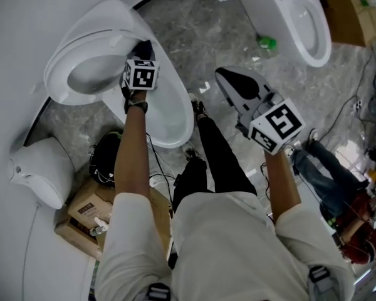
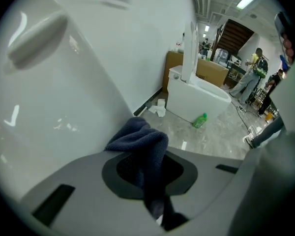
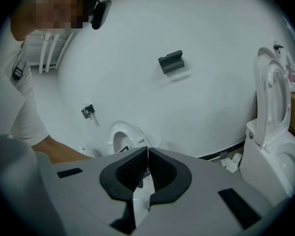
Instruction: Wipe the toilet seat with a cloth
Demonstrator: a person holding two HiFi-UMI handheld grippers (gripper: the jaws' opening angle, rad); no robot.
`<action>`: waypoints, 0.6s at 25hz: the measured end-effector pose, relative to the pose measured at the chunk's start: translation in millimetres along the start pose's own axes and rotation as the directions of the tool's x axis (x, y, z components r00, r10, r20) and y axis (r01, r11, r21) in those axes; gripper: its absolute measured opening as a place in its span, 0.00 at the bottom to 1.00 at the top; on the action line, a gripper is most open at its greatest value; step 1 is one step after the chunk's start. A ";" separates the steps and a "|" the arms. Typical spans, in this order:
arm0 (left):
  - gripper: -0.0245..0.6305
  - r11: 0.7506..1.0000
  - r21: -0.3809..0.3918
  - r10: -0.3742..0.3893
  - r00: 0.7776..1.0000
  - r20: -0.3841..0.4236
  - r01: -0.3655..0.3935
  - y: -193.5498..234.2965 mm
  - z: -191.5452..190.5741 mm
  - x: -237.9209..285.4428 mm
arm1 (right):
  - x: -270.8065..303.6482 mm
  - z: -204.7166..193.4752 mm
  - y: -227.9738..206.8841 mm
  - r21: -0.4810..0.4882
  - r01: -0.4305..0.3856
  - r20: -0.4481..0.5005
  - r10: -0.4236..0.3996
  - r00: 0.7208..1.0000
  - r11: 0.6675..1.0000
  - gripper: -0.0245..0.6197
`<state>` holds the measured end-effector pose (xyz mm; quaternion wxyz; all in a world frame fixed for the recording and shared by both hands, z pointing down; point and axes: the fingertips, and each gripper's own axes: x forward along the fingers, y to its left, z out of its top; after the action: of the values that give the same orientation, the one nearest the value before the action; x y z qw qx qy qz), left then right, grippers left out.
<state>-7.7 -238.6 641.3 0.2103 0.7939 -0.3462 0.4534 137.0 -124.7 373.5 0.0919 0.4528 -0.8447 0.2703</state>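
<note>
The white toilet's seat (image 1: 61, 83) stands raised, with the bowl (image 1: 175, 121) below it toward me. My left gripper (image 1: 141, 54) is shut on a dark blue cloth (image 1: 145, 46) at the seat's right edge. In the left gripper view the cloth (image 2: 140, 141) bunches out between the jaws of the left gripper (image 2: 148, 157), close to a glossy white surface (image 2: 64, 97); I cannot tell if they touch. My right gripper (image 1: 237, 88) hangs over the floor right of the bowl. In its own view the right gripper (image 3: 147, 154) is shut and empty, with the seat (image 3: 122, 135) ahead.
A second toilet (image 1: 308, 19) stands at the top right, with a green bottle (image 1: 266, 42) on the floor beside it. Cardboard boxes (image 1: 88, 217), a black bag (image 1: 106, 158) and cables lie at the lower left. A small white fixture (image 1: 41, 171) sits by the wall.
</note>
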 end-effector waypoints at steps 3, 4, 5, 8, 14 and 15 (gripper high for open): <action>0.10 1.000 -0.001 -0.007 1.000 -0.007 0.007 -5.7 -9.8 14.6 | 1.8 -9.1 1.2 0.010 -0.006 -0.013 0.006 1.000 1.000 0.08; 0.10 1.000 0.007 0.002 1.000 -0.005 -0.002 -6.2 -12.1 18.2 | 3.6 -12.0 1.3 0.012 -0.008 -0.019 0.008 1.000 1.000 0.08; 0.10 1.000 0.020 0.016 1.000 0.001 -0.016 -5.8 -13.9 20.3 | 5.9 -14.7 1.5 0.012 -0.012 -0.026 0.012 1.000 1.000 0.08; 0.10 0.996 0.076 0.043 0.999 0.008 -0.044 -7.0 -19.9 21.6 | 11.2 -20.9 2.1 0.013 -0.026 -0.045 0.027 0.999 1.000 0.08; 0.10 1.000 0.002 0.031 0.999 -0.045 -0.031 -6.6 -54.6 31.2 | 18.3 -26.0 6.0 0.011 -0.045 -0.060 0.045 0.997 0.999 0.08; 0.10 0.999 -0.017 0.035 0.998 -0.048 -0.036 -3.6 -61.5 32.8 | 20.0 -27.7 6.8 0.011 -0.048 -0.065 0.048 0.997 0.999 0.08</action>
<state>-28.9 -208.1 700.5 0.2173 0.7748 -0.3593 0.4726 117.6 -121.0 402.1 0.1105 0.4238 -0.8506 0.2910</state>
